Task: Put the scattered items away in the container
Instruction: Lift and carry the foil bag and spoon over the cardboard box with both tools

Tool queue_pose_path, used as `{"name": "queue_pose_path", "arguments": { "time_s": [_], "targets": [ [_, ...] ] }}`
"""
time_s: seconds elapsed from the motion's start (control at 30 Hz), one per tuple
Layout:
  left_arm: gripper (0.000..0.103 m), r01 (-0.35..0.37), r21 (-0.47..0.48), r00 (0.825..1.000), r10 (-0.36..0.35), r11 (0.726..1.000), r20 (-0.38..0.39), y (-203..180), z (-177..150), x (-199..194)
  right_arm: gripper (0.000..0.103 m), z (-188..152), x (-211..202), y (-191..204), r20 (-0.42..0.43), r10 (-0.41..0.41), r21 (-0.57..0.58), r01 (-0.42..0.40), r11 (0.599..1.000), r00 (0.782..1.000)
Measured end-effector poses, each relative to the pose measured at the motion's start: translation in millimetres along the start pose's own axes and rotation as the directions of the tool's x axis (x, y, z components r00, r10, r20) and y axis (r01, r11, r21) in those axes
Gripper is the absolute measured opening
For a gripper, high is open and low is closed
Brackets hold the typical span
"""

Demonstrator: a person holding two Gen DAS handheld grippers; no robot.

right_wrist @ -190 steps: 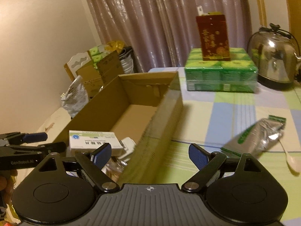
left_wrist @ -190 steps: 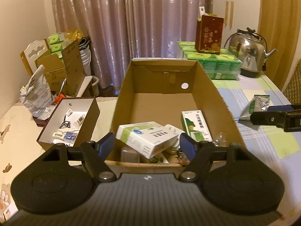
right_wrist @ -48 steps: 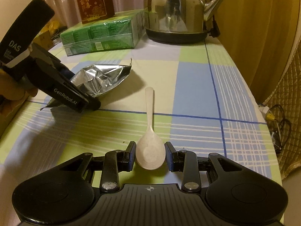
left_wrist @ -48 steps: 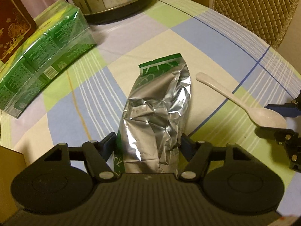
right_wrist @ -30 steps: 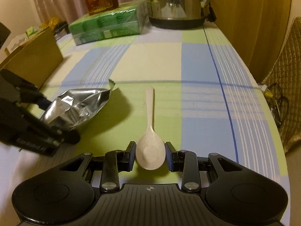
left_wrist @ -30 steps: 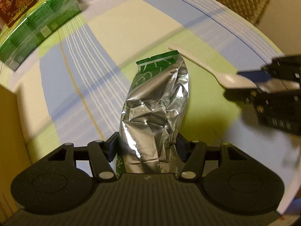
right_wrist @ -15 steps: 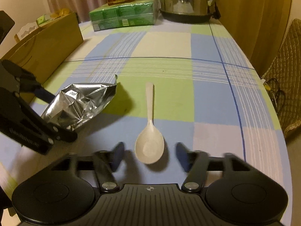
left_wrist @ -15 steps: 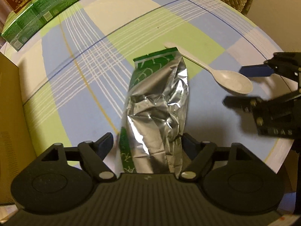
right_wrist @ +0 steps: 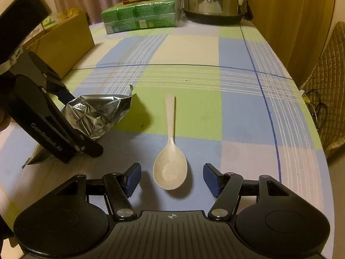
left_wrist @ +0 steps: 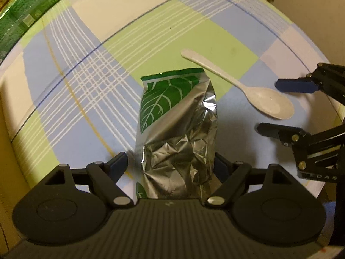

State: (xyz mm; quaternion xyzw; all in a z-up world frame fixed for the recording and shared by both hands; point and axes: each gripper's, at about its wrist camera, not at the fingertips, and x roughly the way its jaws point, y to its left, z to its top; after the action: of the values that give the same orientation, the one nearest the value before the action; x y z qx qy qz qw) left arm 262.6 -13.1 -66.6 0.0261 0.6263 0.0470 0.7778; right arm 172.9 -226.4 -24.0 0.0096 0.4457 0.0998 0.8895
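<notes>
Both tools now standing open, having just been opening: left tool (left_wrist: 170,166) straddling the foil pouch (left_wrist: 176,133), right tool (right_wrist: 171,178) straddling the spoon (right_wrist: 170,164) beside that pouch, both lying released on the bench (right_wrist: 194,49), not yet boxed.

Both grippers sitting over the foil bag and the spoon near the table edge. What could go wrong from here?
1. The spoon lies flat between the right gripper's open jaws, which have just been opening; its rounded bowl could squirt out if the pads close on it.
2. The foil bag is crumpled and slick; the left gripper, whose jaws have also just been opening, may crush it or let it slip.
3. Both lie near the tablecloth's near edge; a nudge could push them off.
</notes>
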Motion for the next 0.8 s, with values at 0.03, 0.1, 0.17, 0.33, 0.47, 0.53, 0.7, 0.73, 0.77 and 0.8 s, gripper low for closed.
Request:
{"name": "queue_pose_path", "arguments": {
  "time_s": [0.03, 0.1, 0.17, 0.33, 0.47, 0.53, 0.7, 0.73, 0.77, 0.8],
  "targets": [
    [0.081, 0.002, -0.004, 1.0, -0.002, 1.0, -0.003, 0.3, 1.0, 0.3, 0.061, 0.1, 0.4, 0.4, 0.002, -0.001, -0.002, 0.001, 1.0, 1.0],
    [0.081, 0.007, -0.007, 1.0, -0.007, 1.0, -0.009, 1.1, 2.7, 1.2, 0.061, 0.8, 1.3, 1.2, 0.004, -0.002, -0.004, 0.002, 1.0, 1.0],
    [0.076, 0.033, -0.018, 0.999, -0.033, 0.999, -0.021, 4.4, 3.8, 2.1, 0.061, 1.4, 2.1, 2.3, 0.004, -0.004, -0.004, 0.004, 1.0, 1.0],
    [0.061, 0.048, -0.007, 0.998, -0.049, 0.999, -0.042, 8.3, 2.1, -0.9, 0.061, 1.2, 0.5, 5.8, 0.005, 0.007, -0.003, -0.007, 1.0, 1.0],
    [0.06, 0.038, -0.017, 0.998, -0.039, 0.999, -0.052, 9.4, -3.0, -2.2, 0.061, 1.5, 0.0, 7.8, 0.01, 0.003, -0.003, -0.003, 1.0, 1.0],
    [0.068, 0.028, -0.021, 0.998, -0.029, 0.999, -0.057, 10.0, -5.3, -1.6, 0.061, 1.7, 0.8, 9.1, 0.009, 0.0, -0.015, 0.001, 1.0, 1.0],
    [0.072, 0.028, -0.037, 0.999, -0.03, 0.999, -0.043, 11.9, -10.9, -1.0, 0.061, 2.8, 2.8, 7.5, 0.003, -0.009, -0.023, 0.009, 1.0, 1.0],
    [0.071, 0.035, -0.044, 0.998, -0.037, 0.998, -0.041, 13.4, -12.0, -1.5, 0.061, 3.2, 3.5, 7.5, -0.002, -0.011, -0.025, 0.011, 1.0, 1.0],
    [0.069, 0.037, -0.044, 0.998, -0.039, 0.998, -0.04, 15.0, -13.2, -2.6, 0.061, 3.3, 3.8, 7.0, -0.007, -0.011, -0.025, 0.011, 1.0, 1.0],
    [0.066, 0.037, -0.043, 0.999, -0.039, 0.998, -0.038, 16.3, -14.1, -3.7, 0.061, 3.5, 4.3, 6.8, -0.008, -0.013, -0.025, 0.013, 1.0, 1.0]
  ]
}}
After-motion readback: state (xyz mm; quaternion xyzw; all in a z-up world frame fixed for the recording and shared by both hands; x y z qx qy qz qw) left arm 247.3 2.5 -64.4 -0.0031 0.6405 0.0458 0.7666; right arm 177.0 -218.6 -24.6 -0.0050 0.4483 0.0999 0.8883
